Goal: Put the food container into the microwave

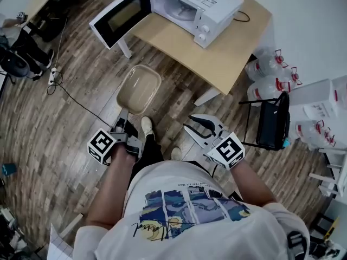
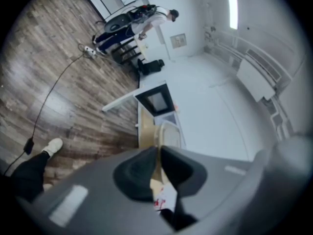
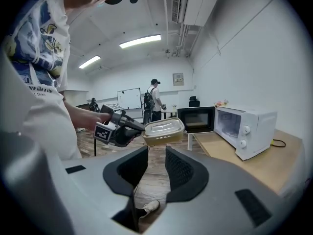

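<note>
Closest in, two grippers, one in each hand, out over a wood floor (image 1: 65, 107). Under them, two pale shoes (image 1: 146, 126).

At the left gripper (image 1: 125, 124): jaws pinched tight on the near rim of the single food container (image 1: 138, 88), with only the rim's thickness between them. Tan tray with a clear lid, held out roughly level above the floor, short of the table (image 1: 233, 53) and outside the microwave (image 1: 198, 7).

At the right gripper (image 3: 156, 159): jaws parted by a moderate gap, nothing between them but floor and one shoe far below. Apart from the container, off to its right.

Next out, one light wood table on white legs. On it, one white microwave with its door (image 1: 120, 16) swung wide open toward the container, and two round knobs (image 3: 243, 136) on the front panel.

Just beside the table's end, two clear jugs (image 1: 265, 64) with red fittings.

On the floor to the left, one black cable (image 1: 76, 99) trailing from a power strip (image 1: 52, 77).

Farthest, in the right gripper view, one person (image 3: 154, 99) standing at the back of the room beside a whiteboard (image 3: 127, 98).
</note>
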The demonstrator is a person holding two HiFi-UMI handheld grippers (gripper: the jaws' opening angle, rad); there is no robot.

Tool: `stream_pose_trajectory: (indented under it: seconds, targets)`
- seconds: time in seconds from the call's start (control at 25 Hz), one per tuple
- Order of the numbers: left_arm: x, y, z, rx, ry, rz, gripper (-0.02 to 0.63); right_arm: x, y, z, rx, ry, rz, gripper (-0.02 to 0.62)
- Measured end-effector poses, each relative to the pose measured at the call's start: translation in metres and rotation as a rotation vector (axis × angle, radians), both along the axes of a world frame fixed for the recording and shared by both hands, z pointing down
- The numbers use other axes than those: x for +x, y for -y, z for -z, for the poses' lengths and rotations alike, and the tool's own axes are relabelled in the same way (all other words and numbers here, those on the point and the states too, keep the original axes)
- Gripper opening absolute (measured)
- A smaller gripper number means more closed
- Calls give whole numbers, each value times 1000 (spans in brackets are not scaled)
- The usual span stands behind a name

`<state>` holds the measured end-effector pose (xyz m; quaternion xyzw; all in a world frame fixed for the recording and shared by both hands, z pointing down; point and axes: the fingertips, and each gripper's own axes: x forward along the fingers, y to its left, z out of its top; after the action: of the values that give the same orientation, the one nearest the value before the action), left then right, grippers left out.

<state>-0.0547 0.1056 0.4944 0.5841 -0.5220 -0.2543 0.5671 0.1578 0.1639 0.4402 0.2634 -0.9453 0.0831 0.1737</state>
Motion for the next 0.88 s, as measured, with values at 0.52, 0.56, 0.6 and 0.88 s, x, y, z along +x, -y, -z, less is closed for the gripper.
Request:
stream_pose_trajectory:
  seconds: [0.52, 0.56, 0.6, 0.88]
  targets:
    - [-13, 195, 7, 44, -24, -199, 40, -60, 140, 22, -26, -19, -186, 127]
    - [-13, 206, 4, 44, -26, -211, 41, -64, 147, 23, -25, -19, -199, 127]
    - [-12, 217, 1, 40, -27, -221, 41, -68, 154, 25, -23, -20, -208, 127]
    - [4, 280, -11, 25, -36, -232, 41, -66, 189, 31, -51, -13, -228, 117]
